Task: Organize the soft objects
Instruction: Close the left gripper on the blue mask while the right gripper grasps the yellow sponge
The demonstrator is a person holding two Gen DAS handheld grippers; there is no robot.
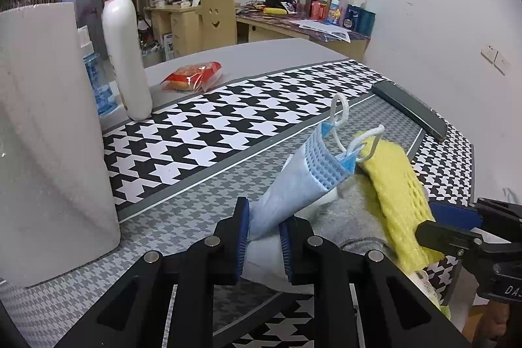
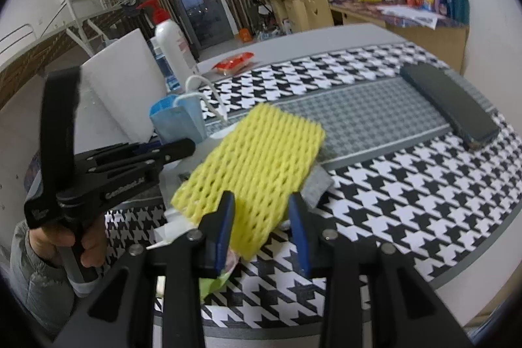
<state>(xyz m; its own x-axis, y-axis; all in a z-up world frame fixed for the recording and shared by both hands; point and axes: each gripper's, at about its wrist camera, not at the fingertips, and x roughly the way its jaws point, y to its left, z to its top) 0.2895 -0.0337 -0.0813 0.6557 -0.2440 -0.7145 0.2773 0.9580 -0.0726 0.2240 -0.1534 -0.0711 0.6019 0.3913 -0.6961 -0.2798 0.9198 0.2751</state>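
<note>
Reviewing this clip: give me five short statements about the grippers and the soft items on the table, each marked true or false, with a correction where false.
1. The left gripper is shut on the blue face mask. True.
2. The right gripper holds a grey cloth. False: its pads pinch the yellow foam net; the grey cloth lies beneath on the table.
3. The pump bottle has a red top. True.
4. The dark flat case lies under the yellow foam net. False: it lies apart, at the far side of the houndstooth mat.
5. The red snack packet is held by a gripper. False: it lies untouched on the grey tabletop beyond the mat.
</note>
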